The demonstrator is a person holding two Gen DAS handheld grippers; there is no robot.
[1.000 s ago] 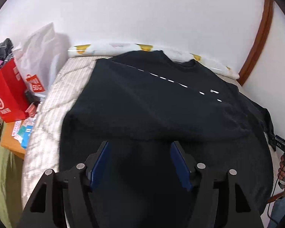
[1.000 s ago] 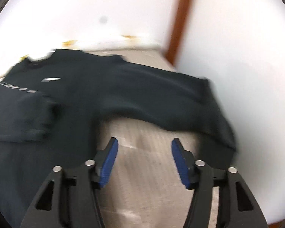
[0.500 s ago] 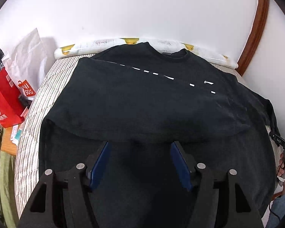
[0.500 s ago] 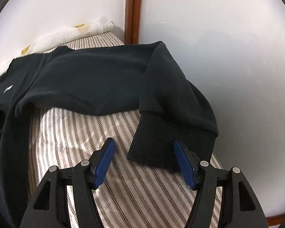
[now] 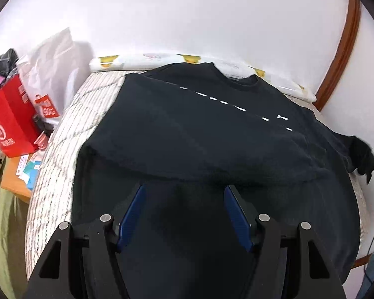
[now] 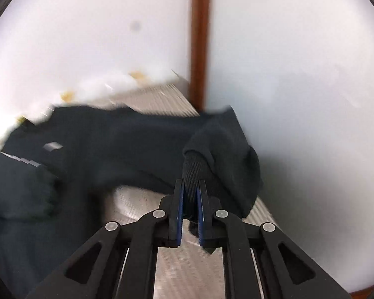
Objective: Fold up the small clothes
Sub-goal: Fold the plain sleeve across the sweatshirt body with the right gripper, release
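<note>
Sweatshirt (image 5: pixel 187 134), black, lies spread across the striped mattress (image 5: pixel 62 139), collar toward the wall. Its ribbed cuff (image 6: pixel 192 174) is pinched between the pads of the right gripper (image 6: pixel 190 194), the sleeve (image 6: pixel 224 144) bunched up off the mattress. Left gripper (image 5: pixel 184 214) hangs above the shirt's near part, jaws apart and holding nothing. Red bag (image 5: pixel 10 122) stands beside the mattress.

The white plastic bag (image 5: pixel 51 74) bears a red tag reading "50G"; other print is illegible.
</note>
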